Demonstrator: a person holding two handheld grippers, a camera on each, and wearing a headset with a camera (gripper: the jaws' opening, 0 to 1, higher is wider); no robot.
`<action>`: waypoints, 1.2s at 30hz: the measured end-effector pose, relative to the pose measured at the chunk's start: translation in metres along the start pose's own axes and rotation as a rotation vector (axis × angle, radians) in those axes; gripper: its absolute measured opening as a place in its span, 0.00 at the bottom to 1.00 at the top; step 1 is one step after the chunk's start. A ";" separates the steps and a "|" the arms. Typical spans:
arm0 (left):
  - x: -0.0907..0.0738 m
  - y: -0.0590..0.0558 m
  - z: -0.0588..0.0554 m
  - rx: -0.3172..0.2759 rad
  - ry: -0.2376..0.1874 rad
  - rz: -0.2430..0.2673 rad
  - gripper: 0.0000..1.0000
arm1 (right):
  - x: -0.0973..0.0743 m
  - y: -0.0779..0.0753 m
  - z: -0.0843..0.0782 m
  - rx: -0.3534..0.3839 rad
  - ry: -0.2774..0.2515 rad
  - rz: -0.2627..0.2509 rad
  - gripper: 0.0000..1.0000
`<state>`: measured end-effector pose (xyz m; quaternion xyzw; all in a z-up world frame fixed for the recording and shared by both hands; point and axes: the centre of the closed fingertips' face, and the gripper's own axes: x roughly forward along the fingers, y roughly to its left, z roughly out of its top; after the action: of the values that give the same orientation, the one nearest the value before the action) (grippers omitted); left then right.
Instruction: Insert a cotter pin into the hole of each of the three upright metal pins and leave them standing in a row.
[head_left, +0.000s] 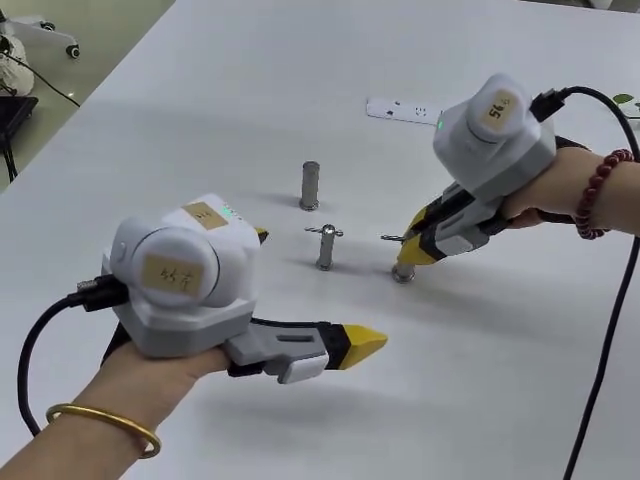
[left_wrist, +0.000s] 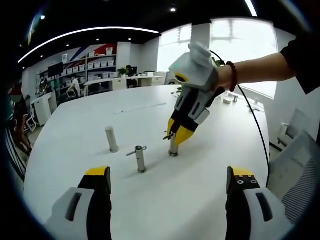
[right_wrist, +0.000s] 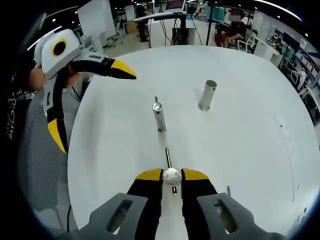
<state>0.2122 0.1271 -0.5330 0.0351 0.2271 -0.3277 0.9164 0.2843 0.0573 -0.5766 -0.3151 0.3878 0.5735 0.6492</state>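
In the head view three short steel pins stand near one another on the white table (head_left: 250, 80): the far pin (head_left: 310, 185) is bare, the middle pin (head_left: 326, 252) carries a cotter (head_left: 325, 231) through its top, and the near pin (head_left: 403, 272) sits under the right gripper (head_left: 413, 252), with a second cotter (head_left: 390, 238) poking out beside the yellow tips. In the left gripper view the left gripper (left_wrist: 170, 174) has its jaws spread wide with nothing between them, well apart from the pins. In the right gripper view the jaws are drawn close, the near pin's round top between the tips and the thin second cotter running through it along the gap; we cannot tell whether they pinch cotter or pin. We judge the cotters light, thin and springy, apt to bend or slip, so best held by the loop; the pins look stiff, smooth and narrow-footed, easy to topple, so we would steady one low on its shaft
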 end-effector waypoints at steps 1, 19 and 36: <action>0.000 0.000 0.000 -0.001 0.000 0.001 0.95 | 0.000 0.001 0.000 -0.009 -0.003 0.005 0.08; 0.000 0.002 -0.002 -0.004 0.010 0.001 0.94 | -0.001 0.000 0.002 -0.019 -0.028 -0.015 0.12; -0.001 0.003 0.001 -0.006 -0.004 0.007 0.95 | -0.016 -0.016 0.041 0.153 -0.255 -0.071 0.28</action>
<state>0.2141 0.1301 -0.5318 0.0324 0.2263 -0.3239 0.9181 0.3056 0.0821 -0.5432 -0.2030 0.3333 0.5545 0.7350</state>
